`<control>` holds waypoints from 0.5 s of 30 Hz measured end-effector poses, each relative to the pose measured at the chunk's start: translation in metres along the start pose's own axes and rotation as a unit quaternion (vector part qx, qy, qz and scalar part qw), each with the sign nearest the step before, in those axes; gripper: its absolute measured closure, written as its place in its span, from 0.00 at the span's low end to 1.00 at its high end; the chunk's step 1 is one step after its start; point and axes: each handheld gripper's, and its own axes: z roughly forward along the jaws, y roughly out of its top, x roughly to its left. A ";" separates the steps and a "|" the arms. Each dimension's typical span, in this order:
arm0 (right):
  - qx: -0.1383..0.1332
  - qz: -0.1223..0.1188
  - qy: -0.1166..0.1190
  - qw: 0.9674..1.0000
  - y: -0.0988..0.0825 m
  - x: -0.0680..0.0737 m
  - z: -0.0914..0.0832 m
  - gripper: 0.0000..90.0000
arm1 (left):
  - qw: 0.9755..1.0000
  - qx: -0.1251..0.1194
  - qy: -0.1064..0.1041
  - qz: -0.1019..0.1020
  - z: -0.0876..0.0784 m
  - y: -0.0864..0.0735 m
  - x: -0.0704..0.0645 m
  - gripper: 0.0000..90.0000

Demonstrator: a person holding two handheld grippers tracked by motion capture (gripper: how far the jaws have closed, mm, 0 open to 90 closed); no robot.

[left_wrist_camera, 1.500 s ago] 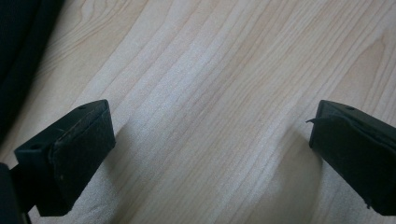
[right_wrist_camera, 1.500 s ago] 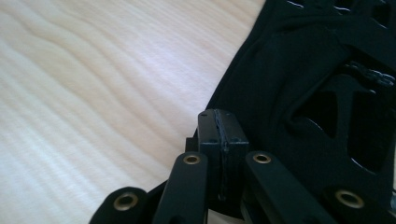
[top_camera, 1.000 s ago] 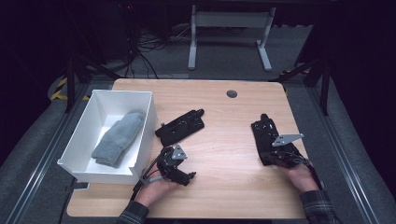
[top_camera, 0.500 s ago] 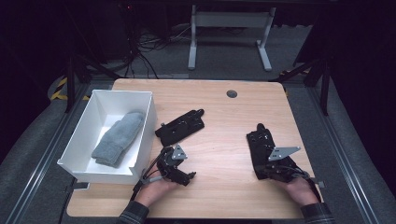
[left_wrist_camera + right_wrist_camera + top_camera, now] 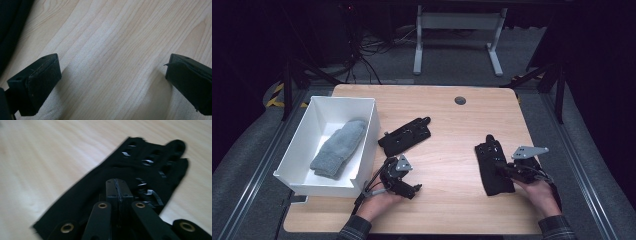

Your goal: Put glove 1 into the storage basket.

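Note:
A black fingerless glove (image 5: 491,155) (image 5: 150,157) lies flat on the right half of the wooden table (image 5: 447,200). My right gripper (image 5: 501,168) (image 5: 119,182) rests low on its cuff half, jaws pressed together, seemingly pinching the fabric. A second black glove (image 5: 407,135) lies mid-table beside the white bin (image 5: 344,98). My left gripper (image 5: 411,188) (image 5: 112,75) sits near the front edge, close to the bin's corner. Its jaws stand wide open over bare wood, with nothing between them.
A grey knitted mitten (image 5: 339,147) lies inside the white bin at the table's left. A round cable hole (image 5: 460,100) sits near the far edge. Beyond the table stand a white desk frame (image 5: 457,45) and cables on a dark floor.
My right gripper has slid toward the near edge and slightly left, and the black glove under it has shifted and turned with it. The left gripper has stayed put.

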 end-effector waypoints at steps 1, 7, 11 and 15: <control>-0.002 0.007 -0.003 1.000 0.001 -0.007 0.002 1.00 | 1.000 0.000 0.000 0.000 0.000 0.000 0.000 0.00; 0.016 0.019 -0.015 1.000 0.001 -0.026 0.017 1.00 | 1.000 0.000 0.000 0.000 0.000 0.000 0.000 0.00; 0.029 0.019 -0.015 0.999 -0.001 -0.027 0.023 1.00 | 1.000 0.000 0.000 0.000 0.000 0.000 0.000 0.00; 0.029 0.018 -0.013 0.999 0.000 -0.019 0.024 1.00 | 1.000 0.000 0.000 0.000 0.000 0.000 0.000 0.00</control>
